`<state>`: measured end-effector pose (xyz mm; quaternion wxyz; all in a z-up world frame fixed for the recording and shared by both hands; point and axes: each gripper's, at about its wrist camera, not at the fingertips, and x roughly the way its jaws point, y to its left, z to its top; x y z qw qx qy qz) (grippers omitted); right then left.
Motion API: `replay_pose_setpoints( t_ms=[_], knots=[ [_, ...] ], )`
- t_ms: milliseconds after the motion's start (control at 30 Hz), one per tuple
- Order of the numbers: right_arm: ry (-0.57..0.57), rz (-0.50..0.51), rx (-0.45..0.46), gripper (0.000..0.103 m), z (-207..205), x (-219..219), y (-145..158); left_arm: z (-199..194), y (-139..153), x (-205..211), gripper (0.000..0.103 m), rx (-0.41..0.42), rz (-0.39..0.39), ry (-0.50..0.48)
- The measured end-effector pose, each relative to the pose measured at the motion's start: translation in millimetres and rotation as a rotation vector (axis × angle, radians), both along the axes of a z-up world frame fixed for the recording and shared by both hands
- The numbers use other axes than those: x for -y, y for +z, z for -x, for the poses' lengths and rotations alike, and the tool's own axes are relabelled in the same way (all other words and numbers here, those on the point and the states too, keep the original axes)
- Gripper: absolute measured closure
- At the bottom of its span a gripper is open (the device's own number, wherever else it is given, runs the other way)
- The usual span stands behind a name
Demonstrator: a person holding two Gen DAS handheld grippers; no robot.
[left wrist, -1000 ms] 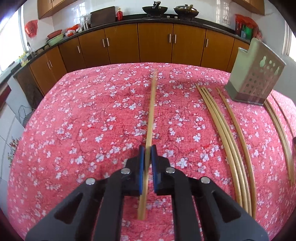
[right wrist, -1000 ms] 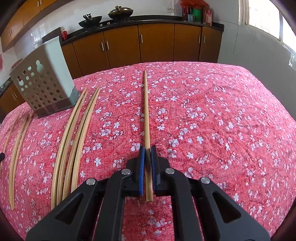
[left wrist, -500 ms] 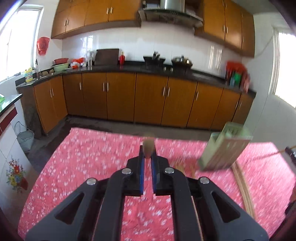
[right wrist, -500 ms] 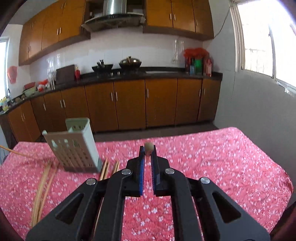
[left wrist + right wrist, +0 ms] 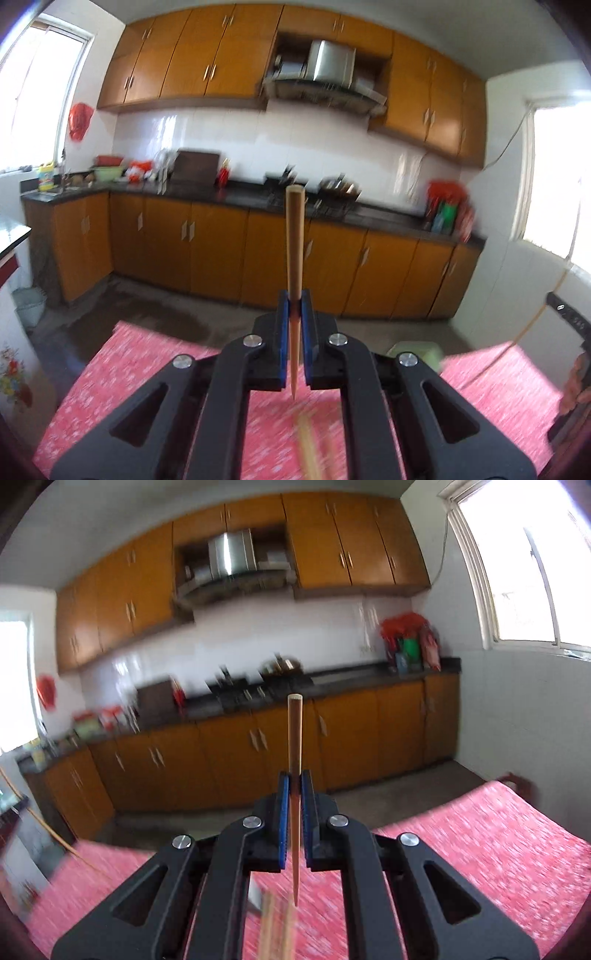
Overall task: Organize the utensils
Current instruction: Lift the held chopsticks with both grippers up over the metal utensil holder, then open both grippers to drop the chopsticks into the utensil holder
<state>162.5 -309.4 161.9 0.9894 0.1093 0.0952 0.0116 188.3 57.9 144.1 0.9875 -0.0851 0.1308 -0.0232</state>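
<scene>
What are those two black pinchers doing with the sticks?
A person holds a gripper in each hand. The left gripper is shut on one wooden chopstick, and the right gripper is shut on another chopstick. Both sticks are up in the air above the red flowered tablecloth, where more chopsticks lie.

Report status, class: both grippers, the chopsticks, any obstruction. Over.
Left gripper shut on chopstick. Right gripper shut on second chopstick. Both clear of red tablecloth. Nothing in the way.
</scene>
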Motion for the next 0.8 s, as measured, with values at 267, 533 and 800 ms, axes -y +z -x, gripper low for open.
replay_pose_setpoints(
  t_ms=[267, 533, 800],
  knots=[
    [0.093, -0.016, 0.082, 0.096, -19.2, -38.5, 14.6, -20.6, 23.7, 63.1, 0.095, 0.106, 0.059, -0.109],
    [0.124, -0.004, -0.071, 0.096, -53.2, -47.5, -35.1, -72.0, -33.8, 101.0, 0.095, -0.042, 0.037, -0.152],
    [0.132, -0.026, -0.094, 0.072, -49.5, -43.3, -38.7, -77.9, -46.5, 95.6, 0.076, -0.069, 0.044, -0.141]
  ],
)
